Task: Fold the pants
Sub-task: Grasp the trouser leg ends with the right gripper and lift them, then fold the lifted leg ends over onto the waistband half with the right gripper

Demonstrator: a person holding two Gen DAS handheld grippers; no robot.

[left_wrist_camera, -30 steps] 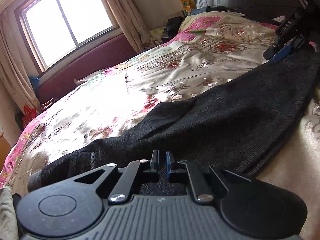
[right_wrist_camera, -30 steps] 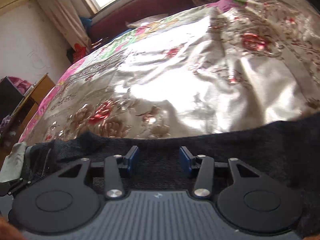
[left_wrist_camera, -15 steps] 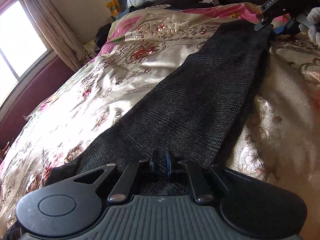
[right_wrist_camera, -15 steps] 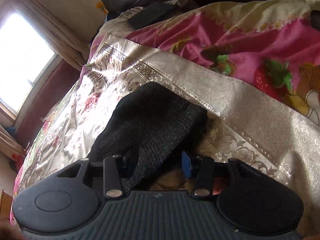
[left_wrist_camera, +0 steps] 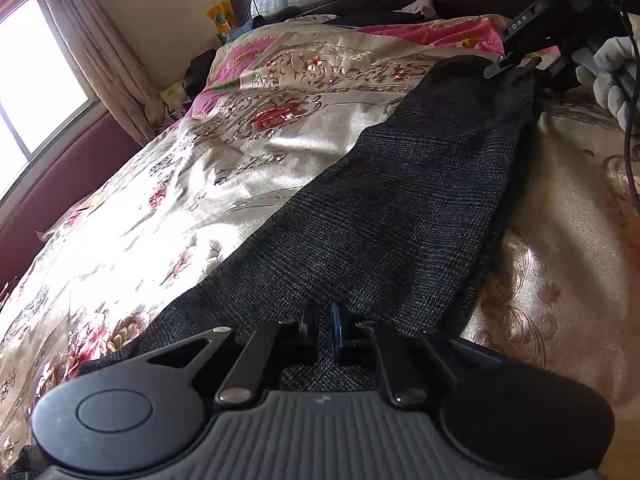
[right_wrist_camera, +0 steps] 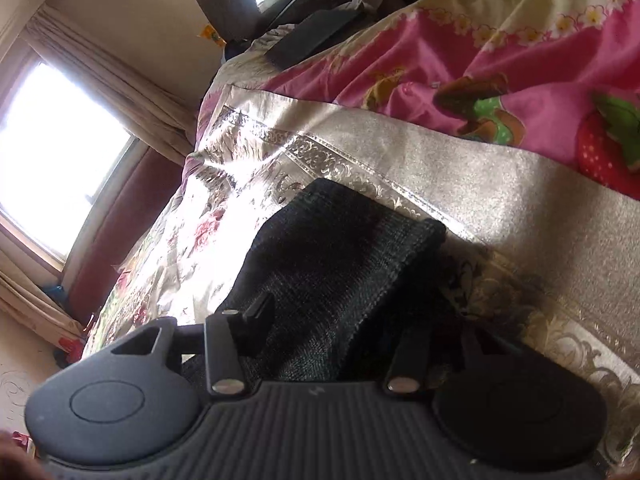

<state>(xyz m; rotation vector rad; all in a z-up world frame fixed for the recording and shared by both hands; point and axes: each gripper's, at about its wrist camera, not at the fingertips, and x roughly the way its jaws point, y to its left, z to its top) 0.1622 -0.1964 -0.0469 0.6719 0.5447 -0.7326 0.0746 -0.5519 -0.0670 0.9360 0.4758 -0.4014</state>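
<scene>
While stretched along one bedspread (left_wrist_camera: 248,148), one pants (left_wrist_camera: 400,208) (left gripper (left_wrist_camera: 325,330) pinching, right gripper (right_wrist_camera: 344,320) spread).

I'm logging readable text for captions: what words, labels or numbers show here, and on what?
"DAS": white letters on the black body of the right gripper, seen in the left wrist view above the dark grey woven pants.
The orange-yellow packet by the dark headboard carries print too blurred to read.
Nothing else is legible.
</scene>
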